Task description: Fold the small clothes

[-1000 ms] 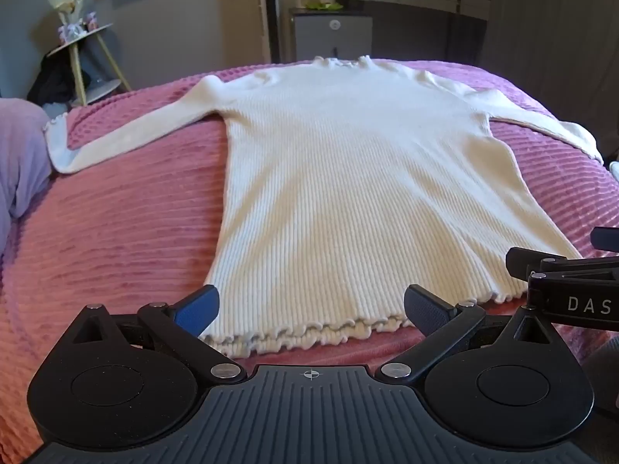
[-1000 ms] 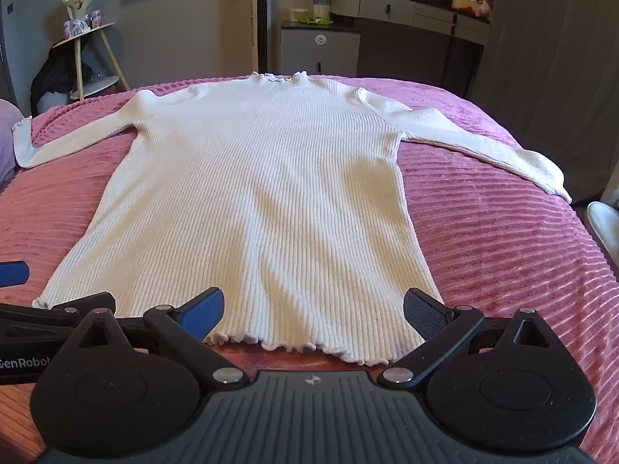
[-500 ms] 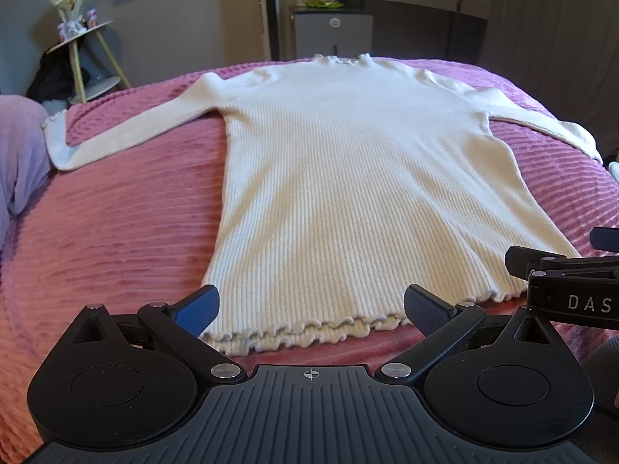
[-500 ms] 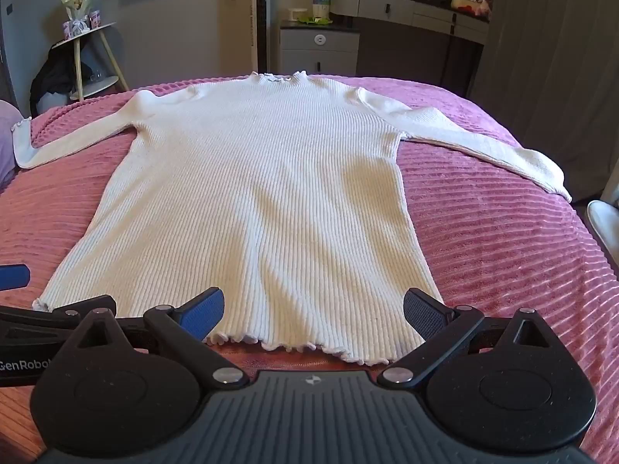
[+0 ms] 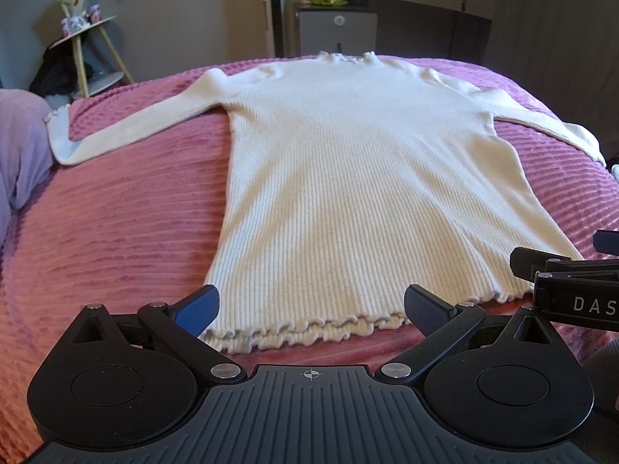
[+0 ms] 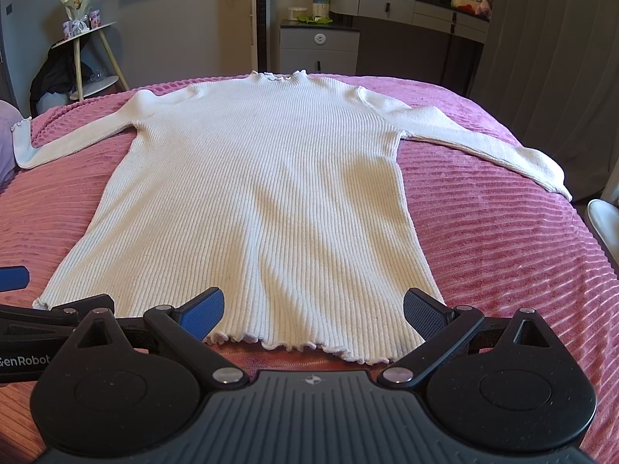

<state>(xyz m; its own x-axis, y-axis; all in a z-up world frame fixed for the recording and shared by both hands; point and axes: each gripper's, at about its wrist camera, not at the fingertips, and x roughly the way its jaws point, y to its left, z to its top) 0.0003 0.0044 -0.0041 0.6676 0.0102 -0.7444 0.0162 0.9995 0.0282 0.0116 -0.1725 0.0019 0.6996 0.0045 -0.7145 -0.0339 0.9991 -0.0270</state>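
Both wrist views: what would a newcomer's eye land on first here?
A cream ribbed sweater lies flat across a pink bedspread, sleeves spread to both sides, frilled hem nearest the cameras. The left claw and right claw sit open, side by side at that hem, holding nothing. Behind the bed stand a grey dresser and a small side table.

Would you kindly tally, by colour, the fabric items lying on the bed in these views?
White: 1, the ribbed sweater, spread flat
Pink: 1, the bedspread under it
Lilac: 1, a soft item at the bed's left edge; what it is cannot be told
Total: 3
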